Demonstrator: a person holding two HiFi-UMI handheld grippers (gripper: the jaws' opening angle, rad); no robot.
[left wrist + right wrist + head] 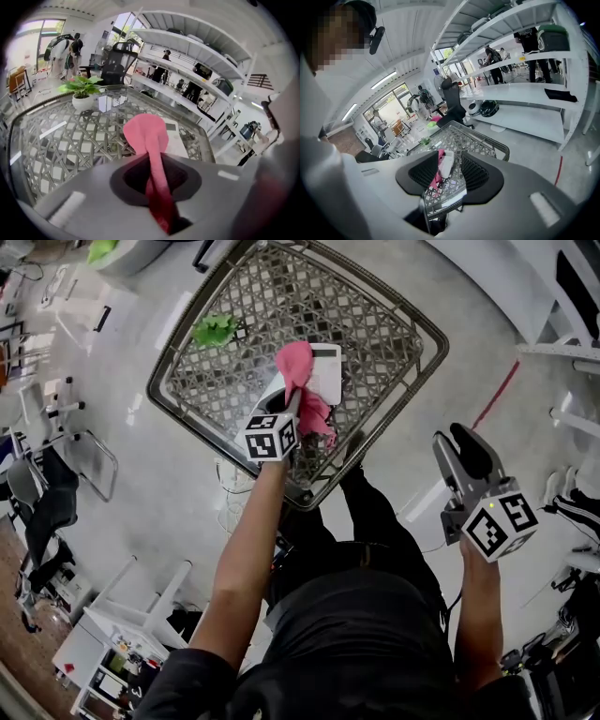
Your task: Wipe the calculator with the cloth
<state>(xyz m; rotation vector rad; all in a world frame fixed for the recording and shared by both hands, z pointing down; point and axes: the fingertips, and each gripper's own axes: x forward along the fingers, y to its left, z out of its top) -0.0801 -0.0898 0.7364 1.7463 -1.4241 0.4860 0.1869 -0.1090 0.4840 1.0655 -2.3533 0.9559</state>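
Note:
A white calculator [326, 373] lies on the lattice table [375, 324]. My left gripper [294, 407] is shut on a pink cloth [298, 369], which hangs out past the jaws and over the calculator's left part. In the left gripper view the cloth [146, 133] runs up between the jaws of the left gripper [157, 166] and spreads into a rounded flap above the calculator [177, 143]. My right gripper [457, 448] hangs off the table's right side, open and empty. Through the wide gap of the right gripper [450, 174] I see the cloth [438, 168] and the calculator [447, 164] on the table.
A small green potted plant [216, 329] stands at the table's far left part, and the left gripper view shows that plant [82, 90] too. White shelving [525, 98] lines the room beyond the table. A red line [495, 395] marks the floor at the right.

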